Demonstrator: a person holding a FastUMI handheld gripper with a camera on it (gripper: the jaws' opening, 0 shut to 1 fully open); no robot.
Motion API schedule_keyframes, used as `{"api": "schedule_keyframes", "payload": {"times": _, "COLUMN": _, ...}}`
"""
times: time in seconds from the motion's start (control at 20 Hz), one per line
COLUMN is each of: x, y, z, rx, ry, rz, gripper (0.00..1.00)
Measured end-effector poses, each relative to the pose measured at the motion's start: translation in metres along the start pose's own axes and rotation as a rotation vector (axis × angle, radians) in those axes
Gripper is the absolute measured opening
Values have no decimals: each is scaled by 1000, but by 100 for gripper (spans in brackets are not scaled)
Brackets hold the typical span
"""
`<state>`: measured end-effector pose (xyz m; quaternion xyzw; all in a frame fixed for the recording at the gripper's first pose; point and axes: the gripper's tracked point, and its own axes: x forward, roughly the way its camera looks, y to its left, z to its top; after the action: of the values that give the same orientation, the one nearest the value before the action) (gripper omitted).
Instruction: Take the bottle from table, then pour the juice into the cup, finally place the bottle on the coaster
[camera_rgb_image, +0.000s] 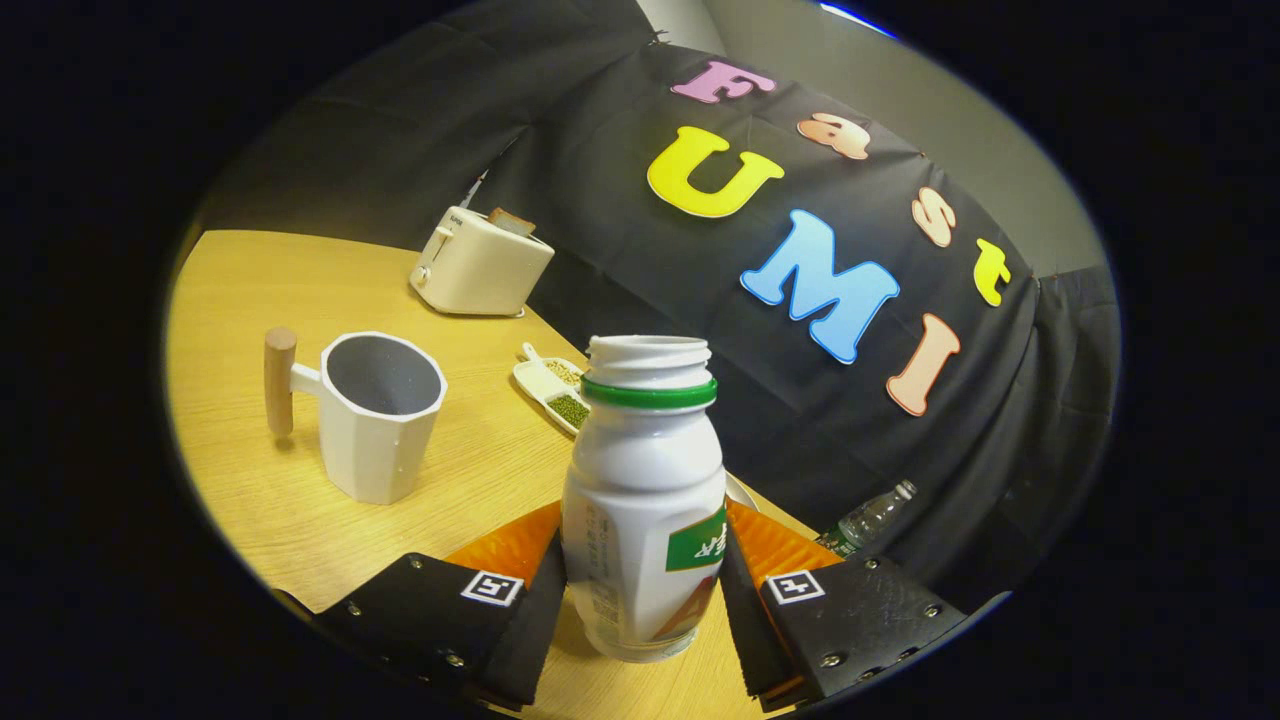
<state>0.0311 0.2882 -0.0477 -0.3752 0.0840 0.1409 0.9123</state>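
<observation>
Claw (640, 590): its two fingers (520, 600) press on either side of the bottle, pinching its lower body.
Bottle (645, 500): white, upright, cap off, a green ring under the open threaded neck; it sits between the fingers, its base low over the counter, contact unclear.
Counter (270, 300): light wood, seen tilted.
Cup (380, 415): white, faceted, with a wooden handle pointing away from the bottle; it stands on the counter beyond the left finger, apart from the bottle.
Small dish (555, 390): white, divided, holding green and pale grains, just behind the bottle's neck.
Toaster (480, 262): cream-coloured, at the counter's far edge, a slice sticking up.
Clear plastic bottle (868, 520): lying low beyond the right finger, against the booth's wall.
</observation>
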Motion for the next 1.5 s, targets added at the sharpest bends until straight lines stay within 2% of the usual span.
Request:
{"api": "schedule_keyframes", "payload": {"times": 0.6, "x": 17, "y": 16, "z": 20, "rx": -260, "ry": -36, "rz": -40, "gripper": 73}}
{"api": "schedule_keyframes", "payload": {"times": 1.0, "x": 26, "y": 13, "z": 32, "rx": -478, "ry": -25, "rz": -107, "gripper": 73}}
{"api": "schedule_keyframes", "payload": {"times": 1.5, "x": 34, "y": 18, "z": 39, "rx": -628, "ry": -12, "rz": -127, "gripper": 74}}
